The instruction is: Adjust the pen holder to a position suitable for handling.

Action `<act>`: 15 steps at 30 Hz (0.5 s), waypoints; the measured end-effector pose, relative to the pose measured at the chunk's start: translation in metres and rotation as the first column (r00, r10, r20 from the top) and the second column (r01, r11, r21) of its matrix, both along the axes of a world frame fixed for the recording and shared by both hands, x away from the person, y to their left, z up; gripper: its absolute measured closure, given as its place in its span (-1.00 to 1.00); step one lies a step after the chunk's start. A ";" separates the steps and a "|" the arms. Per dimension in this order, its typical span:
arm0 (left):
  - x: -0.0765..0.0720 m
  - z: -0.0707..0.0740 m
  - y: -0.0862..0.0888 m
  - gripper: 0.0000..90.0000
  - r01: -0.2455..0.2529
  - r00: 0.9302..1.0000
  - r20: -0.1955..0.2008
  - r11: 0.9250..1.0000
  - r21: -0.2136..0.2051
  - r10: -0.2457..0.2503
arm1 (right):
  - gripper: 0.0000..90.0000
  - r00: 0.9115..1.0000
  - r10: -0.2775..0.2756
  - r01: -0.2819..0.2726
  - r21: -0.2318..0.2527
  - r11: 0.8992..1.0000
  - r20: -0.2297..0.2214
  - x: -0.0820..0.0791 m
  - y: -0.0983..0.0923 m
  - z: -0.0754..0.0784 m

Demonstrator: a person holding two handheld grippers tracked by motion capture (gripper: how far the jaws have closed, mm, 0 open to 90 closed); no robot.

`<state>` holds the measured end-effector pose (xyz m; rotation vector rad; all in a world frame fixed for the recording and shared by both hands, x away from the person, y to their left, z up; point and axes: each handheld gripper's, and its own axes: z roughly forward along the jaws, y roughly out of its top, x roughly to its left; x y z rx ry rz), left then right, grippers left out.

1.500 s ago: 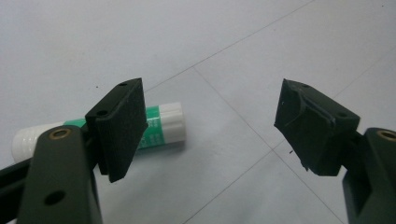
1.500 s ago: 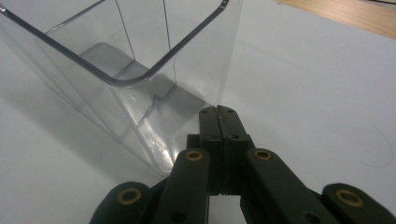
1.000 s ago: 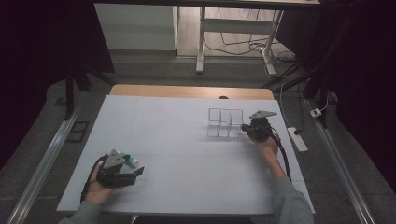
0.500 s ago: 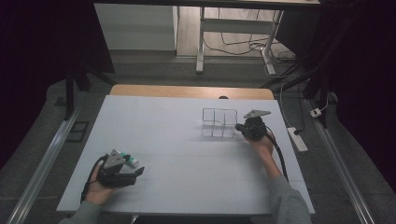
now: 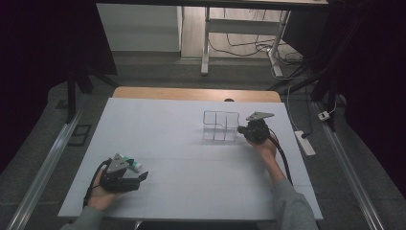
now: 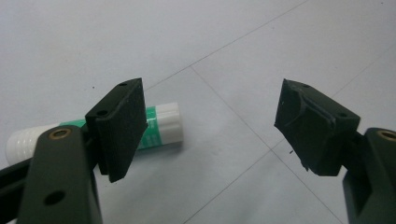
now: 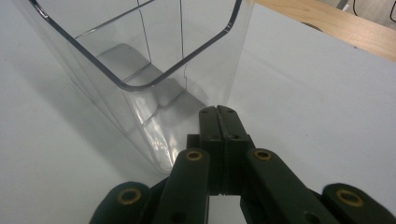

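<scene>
A clear plastic organizer box [image 5: 220, 125] with several compartments stands right of centre on the white table cover [image 5: 191, 191]. My right gripper [image 5: 242, 130] is shut with nothing between its jaws. Its tips [image 7: 218, 112] rest against the near corner of the box's wall [image 7: 140, 70]. At the front left, my left gripper [image 5: 142, 176] lies low over the cover with its jaws open. A white and green glue stick [image 6: 163, 123] lies flat just outside the left jaw's pad [image 6: 123, 126]. In the high view the stick [image 5: 131, 164] sits just behind that gripper.
A wooden table edge [image 5: 191, 93] shows beyond the white cover. A power strip [image 5: 305, 143] lies on the floor to the right, and a metal rail [image 5: 43, 167] runs along the left. Desk legs and cables stand at the back.
The right gripper and the clear box have shifted a little to the left together. The left gripper and the glue stick have stayed put.
</scene>
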<state>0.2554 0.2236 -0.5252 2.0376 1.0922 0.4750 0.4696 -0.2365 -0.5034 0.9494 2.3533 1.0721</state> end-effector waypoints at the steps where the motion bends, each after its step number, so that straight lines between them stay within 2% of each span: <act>1: 0.000 0.000 0.000 -0.45 0.000 1.000 0.000 1.000 0.000 0.000 | 0.99 1.000 0.001 -0.001 0.003 1.000 0.002 0.000 0.001 0.000; 15: 0.000 0.000 0.002 -0.45 -0.001 1.000 0.002 1.000 0.000 0.001 | 0.99 1.000 0.025 -0.025 0.003 1.000 0.003 0.001 0.015 0.000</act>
